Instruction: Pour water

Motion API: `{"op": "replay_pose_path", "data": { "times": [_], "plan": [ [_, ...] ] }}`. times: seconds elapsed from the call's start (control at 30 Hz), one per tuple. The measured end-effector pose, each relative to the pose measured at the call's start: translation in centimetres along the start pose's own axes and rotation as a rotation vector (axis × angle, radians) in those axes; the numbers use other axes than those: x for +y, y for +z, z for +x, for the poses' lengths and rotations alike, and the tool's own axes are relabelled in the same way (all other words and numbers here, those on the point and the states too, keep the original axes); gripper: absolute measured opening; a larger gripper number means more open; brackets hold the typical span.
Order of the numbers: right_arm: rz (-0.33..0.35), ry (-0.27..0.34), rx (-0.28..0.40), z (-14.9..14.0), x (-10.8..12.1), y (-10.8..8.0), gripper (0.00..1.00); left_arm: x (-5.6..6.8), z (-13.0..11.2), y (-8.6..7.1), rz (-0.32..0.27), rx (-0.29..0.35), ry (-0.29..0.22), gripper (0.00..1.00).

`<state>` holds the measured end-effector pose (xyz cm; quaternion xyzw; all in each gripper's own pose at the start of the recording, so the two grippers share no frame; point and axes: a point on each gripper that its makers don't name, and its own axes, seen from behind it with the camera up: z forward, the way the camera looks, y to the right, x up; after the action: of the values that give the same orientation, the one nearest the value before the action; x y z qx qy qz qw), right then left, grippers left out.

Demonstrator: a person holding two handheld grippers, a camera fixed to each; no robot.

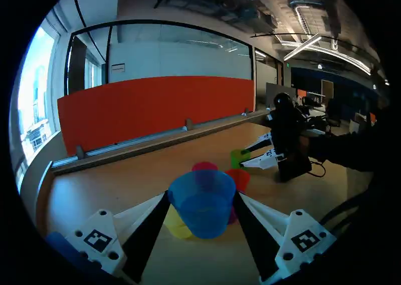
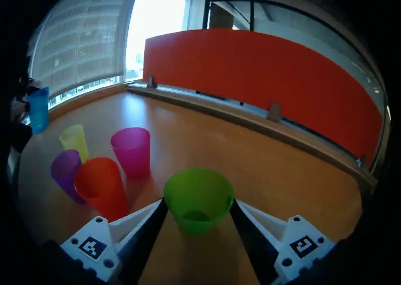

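Observation:
A translucent blue cup (image 1: 202, 207) stands upright between the fingers of my left gripper (image 1: 202, 197), which is shut on it. The blue cup (image 2: 38, 109) also appears at the far left of the right gripper view, raised above the table. My right gripper (image 2: 198, 202) is shut on an upright green cup (image 2: 198, 197). In the left gripper view the right gripper (image 1: 244, 157) holds the green cup (image 1: 239, 157) farther back, with a dark-sleeved hand behind it. I cannot tell whether either cup holds water.
Loose cups stand in a cluster on the wooden table (image 2: 280, 174): orange (image 2: 103, 187), purple (image 2: 66, 173), yellow (image 2: 75, 140) and magenta (image 2: 132, 151). An orange partition (image 2: 260, 69) runs along the table's far edge.

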<state>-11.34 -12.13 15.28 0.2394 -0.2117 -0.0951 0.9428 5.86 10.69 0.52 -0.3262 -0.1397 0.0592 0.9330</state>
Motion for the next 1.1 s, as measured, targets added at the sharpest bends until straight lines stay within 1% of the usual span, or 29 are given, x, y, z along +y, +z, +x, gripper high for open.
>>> {"op": "replay_pose_path", "data": {
  "times": [0.17, 0.3, 0.4, 0.7, 0.9, 1.1],
  "plan": [
    [0.006, -0.009, 0.049, 1.2, -0.7, -1.0, 0.91, -0.1, 0.0, -0.3, 0.001, 0.007, 0.002, 0.89],
    [0.015, 0.003, 0.101, 2.3, -1.8, -2.0, 0.91, -0.1, -0.1, -0.7, 0.006, 0.012, 0.003, 0.89],
    [0.025, 0.017, 0.134, 3.0, -2.9, -2.9, 0.91, -0.1, -0.4, -0.9, 0.010, 0.015, 0.002, 0.89],
    [0.031, 0.030, 0.210, 4.4, -5.4, -5.9, 0.91, 0.2, -1.0, -2.1, 0.014, 0.026, 0.012, 0.89],
    [0.035, 0.042, 0.256, 5.3, -6.3, -7.7, 0.91, 0.5, -1.2, -2.7, 0.016, 0.033, 0.024, 0.89],
    [0.047, 0.051, 0.300, 6.0, -7.5, -9.2, 0.91, 1.1, -1.1, -3.0, 0.008, 0.043, 0.028, 0.89]
  ]
}}
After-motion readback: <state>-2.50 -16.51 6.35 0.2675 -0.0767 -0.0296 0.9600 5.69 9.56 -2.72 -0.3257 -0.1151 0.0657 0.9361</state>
